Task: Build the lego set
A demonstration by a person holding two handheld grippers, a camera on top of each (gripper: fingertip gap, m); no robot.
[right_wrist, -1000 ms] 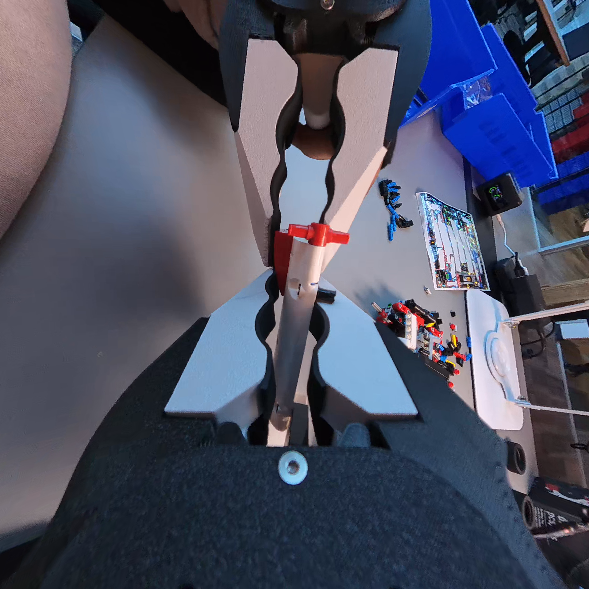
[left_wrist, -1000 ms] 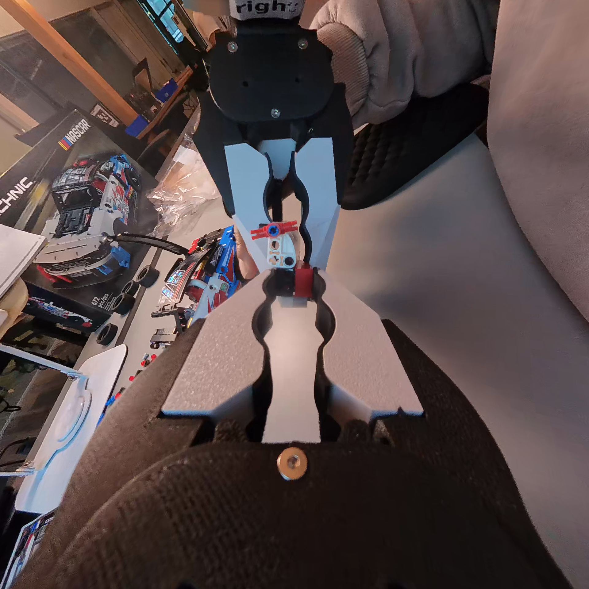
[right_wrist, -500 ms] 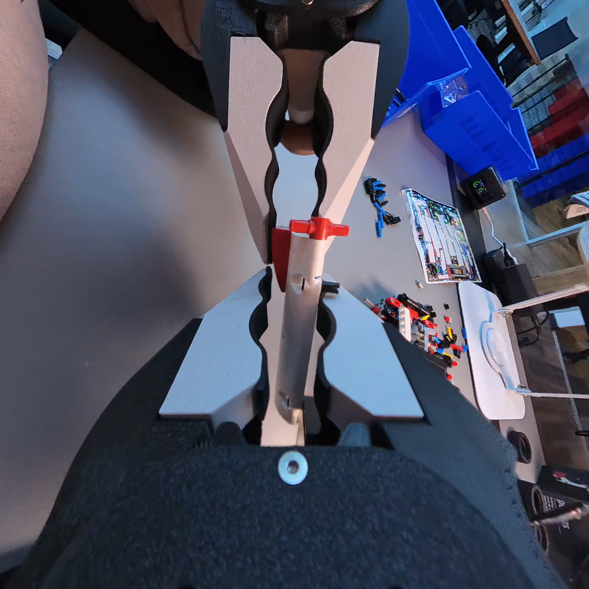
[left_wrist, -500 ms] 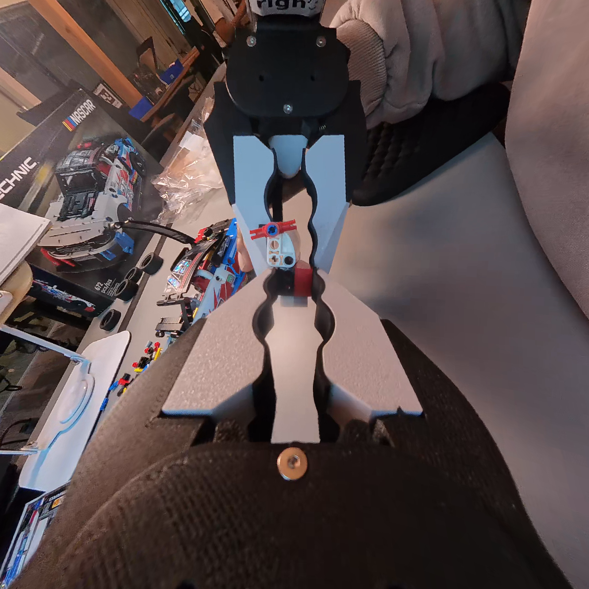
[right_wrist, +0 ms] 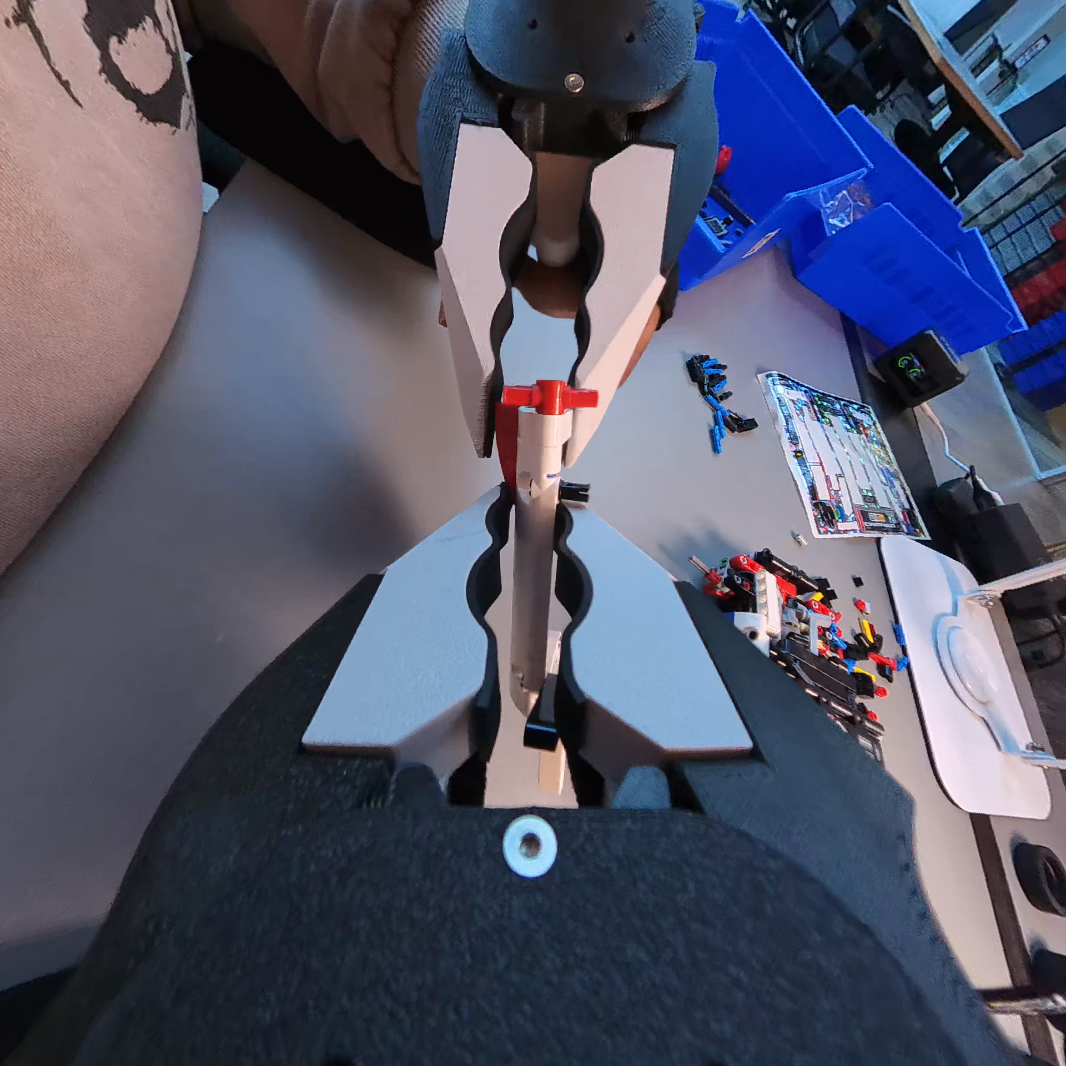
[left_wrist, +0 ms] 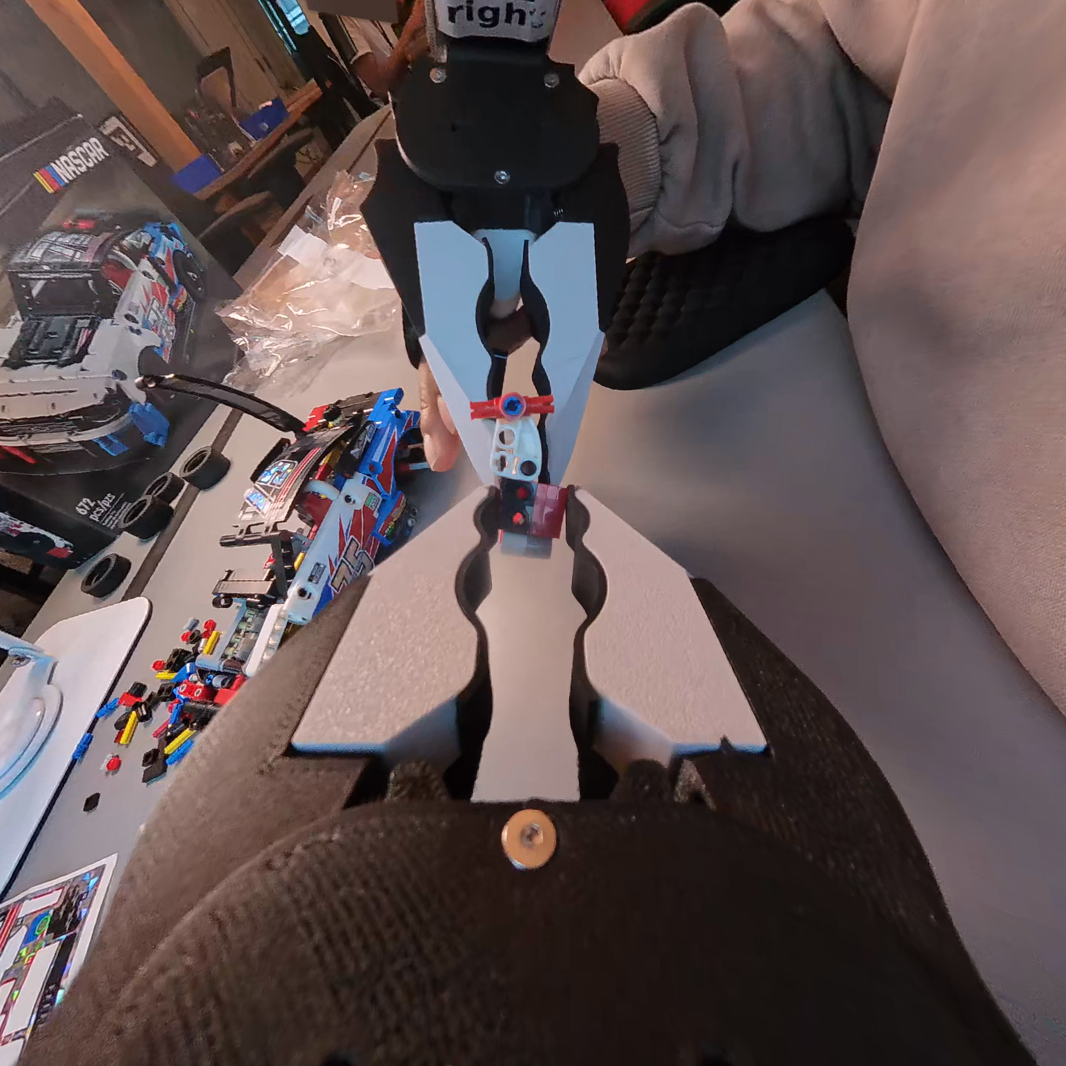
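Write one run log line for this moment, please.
left gripper: shut on red piece | right gripper: shut on white beam | pieces held tip to tip above table

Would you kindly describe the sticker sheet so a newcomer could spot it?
Start from the blue bins at the grey table's far edge. Nearer lies a loose parts pile; between them sits the sticker sheet, the only flat printed paper there.

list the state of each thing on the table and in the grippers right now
left gripper: shut on red piece
right gripper: shut on white beam
red cross pin: seated in beam's far end
car: part built, on table
tyres: loose, unmounted
sticker sheet: lying flat
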